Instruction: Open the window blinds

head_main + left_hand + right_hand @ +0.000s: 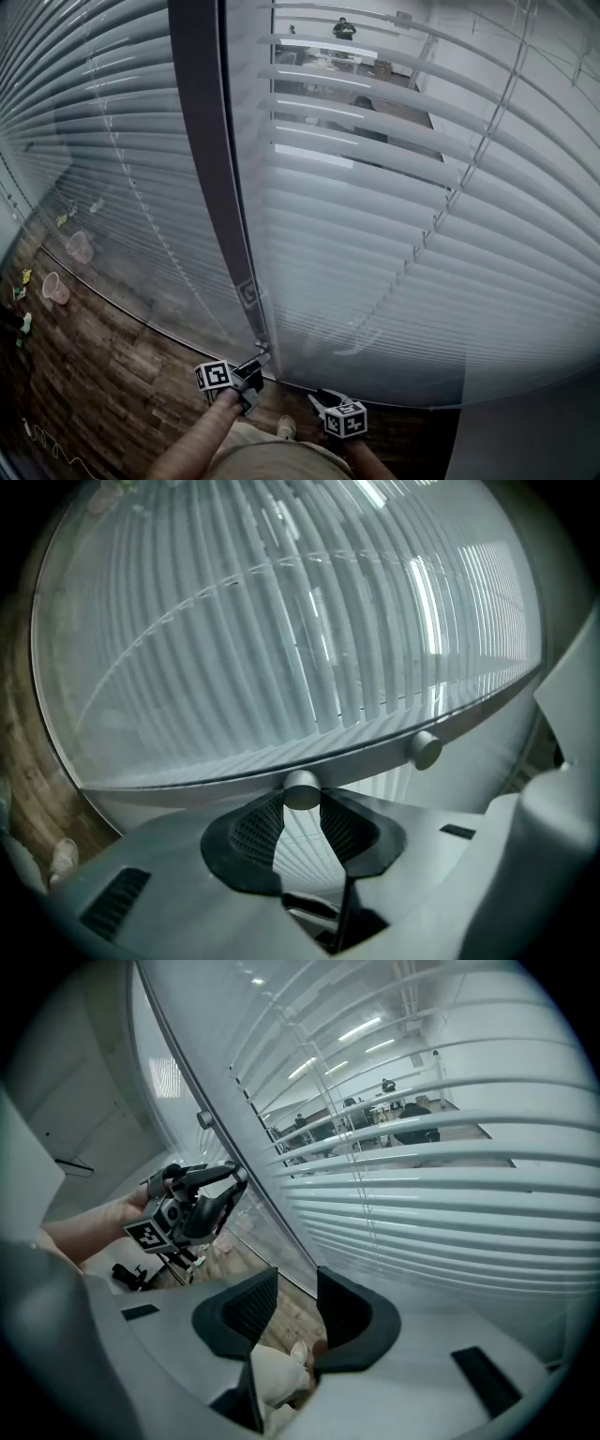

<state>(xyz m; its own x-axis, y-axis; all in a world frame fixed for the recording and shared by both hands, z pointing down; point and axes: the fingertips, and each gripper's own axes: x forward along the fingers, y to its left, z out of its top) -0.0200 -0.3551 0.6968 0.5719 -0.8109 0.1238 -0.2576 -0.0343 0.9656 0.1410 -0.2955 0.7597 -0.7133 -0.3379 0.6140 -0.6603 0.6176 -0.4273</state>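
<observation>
White slatted blinds (375, 234) hang behind glass panes on both sides of a dark upright frame (211, 187). In the left gripper view the slats (281, 639) stand partly tilted, with light showing between them. My left gripper (302, 806) is shut on a small round grey knob (302, 789) on the frame bar; a second knob (425, 750) sits further along. In the head view the left gripper (255, 367) is at the foot of the frame. My right gripper (317, 401) hangs beside it, open and empty (295, 1302), pointing at the lower slats (450, 1176).
Two pink cups (80, 247) (55, 288) and small bits lie on the wooden floor to the left. An office with desks and a person (344, 28) shows through the slats. A grey wall (525, 431) closes the right corner. My shoe (286, 427) is near the glass.
</observation>
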